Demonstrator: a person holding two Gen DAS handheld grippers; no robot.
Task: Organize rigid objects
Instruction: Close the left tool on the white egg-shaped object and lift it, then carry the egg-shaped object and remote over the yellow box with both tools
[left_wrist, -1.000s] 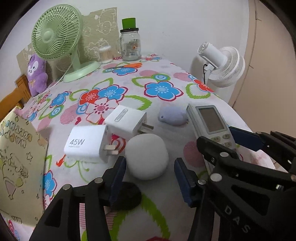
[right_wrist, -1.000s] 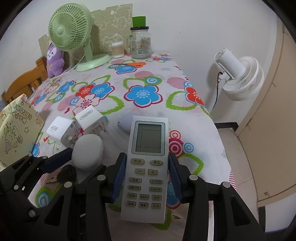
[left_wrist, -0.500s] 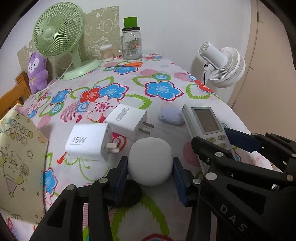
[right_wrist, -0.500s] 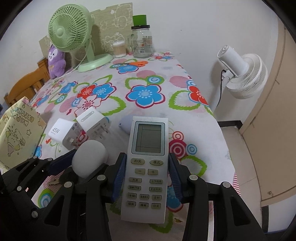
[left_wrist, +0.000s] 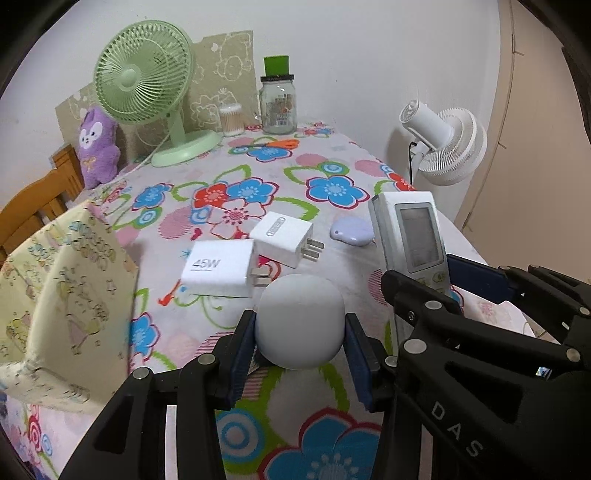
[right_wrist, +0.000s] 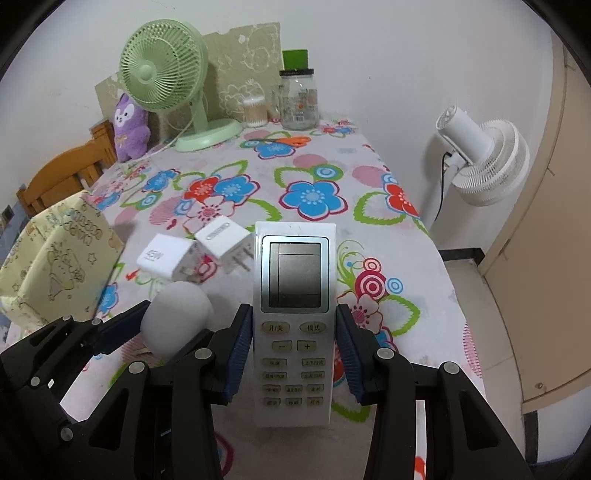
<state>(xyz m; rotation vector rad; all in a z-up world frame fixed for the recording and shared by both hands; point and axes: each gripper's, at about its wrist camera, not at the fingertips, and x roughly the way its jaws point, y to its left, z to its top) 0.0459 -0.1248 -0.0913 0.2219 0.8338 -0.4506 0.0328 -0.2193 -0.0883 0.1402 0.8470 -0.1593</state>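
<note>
place: home room | signs: floral cloth (right_wrist: 314, 155) on counter, green fan (right_wrist: 162, 74), plush toy (right_wrist: 129, 125), wooden chair (right_wrist: 62, 177), standing fan (right_wrist: 484, 162), jar (right_wrist: 298, 99)

Floral tablecloth (left_wrist: 332, 192): blue, red, pink, green on white. Pale grey rounded object (left_wrist: 299, 325). White remote (right_wrist: 293, 325), grey screen. White chargers (left_wrist: 218, 267). Mint-green fan (left_wrist: 144, 92). Purple plush (left_wrist: 96, 147). Lilac pebble-shaped item (left_wrist: 351, 230). Blue gripper pads (left_wrist: 242, 354).

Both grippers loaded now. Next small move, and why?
Probably carry both across to the yellow patterned box. The left gripper is clamped on the white rounded speaker, the right gripper on the white air-conditioner remote, and both look clear of the floral tablecloth.
</note>
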